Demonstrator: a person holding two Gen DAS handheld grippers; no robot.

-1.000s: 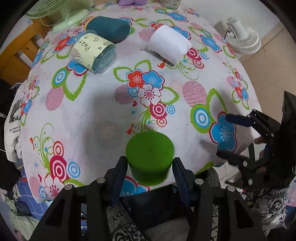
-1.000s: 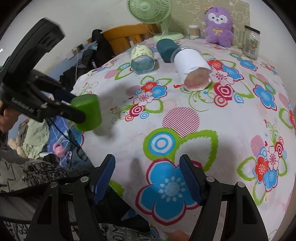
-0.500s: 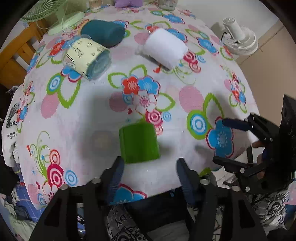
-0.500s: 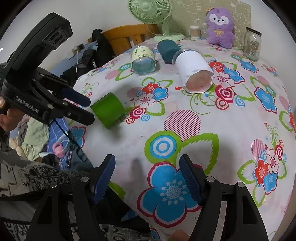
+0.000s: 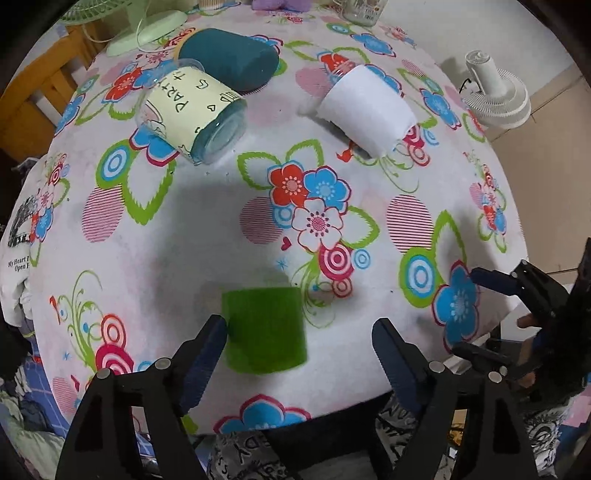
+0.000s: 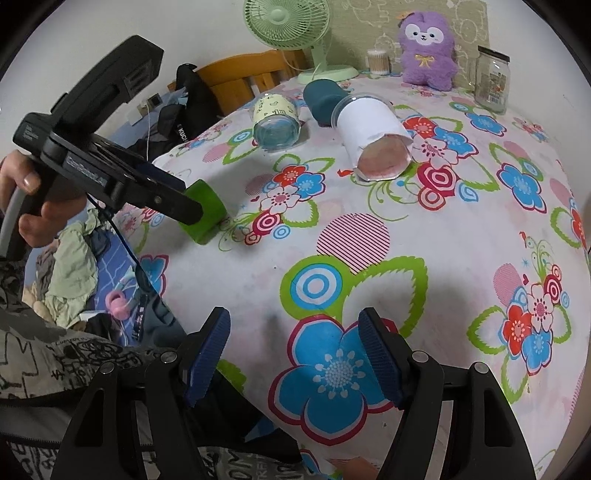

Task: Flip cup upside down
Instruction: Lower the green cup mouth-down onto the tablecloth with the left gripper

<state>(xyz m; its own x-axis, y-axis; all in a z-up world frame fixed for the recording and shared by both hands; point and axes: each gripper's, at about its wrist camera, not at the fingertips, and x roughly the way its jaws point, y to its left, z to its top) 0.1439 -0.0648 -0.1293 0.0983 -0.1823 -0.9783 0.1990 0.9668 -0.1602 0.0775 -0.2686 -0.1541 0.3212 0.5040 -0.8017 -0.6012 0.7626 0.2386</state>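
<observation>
A green cup stands on the flowered tablecloth near its front edge, closed end up as far as I can tell. It also shows in the right wrist view, partly behind the left gripper. My left gripper is open, its jaws wide apart; the cup sits between them close to the left finger, free of the right one. My right gripper is open and empty over the table's near edge; it also shows at the right of the left wrist view.
Three cups lie on their sides at the back: a yellow-labelled clear one, a dark teal one, a white one. A green fan, a purple plush toy and a glass jar stand beyond. A white fan is on the floor.
The left gripper held the green cup in the air, then lowered it to the table and opened. The cup now rests on the cloth. The right gripper stayed in place.
</observation>
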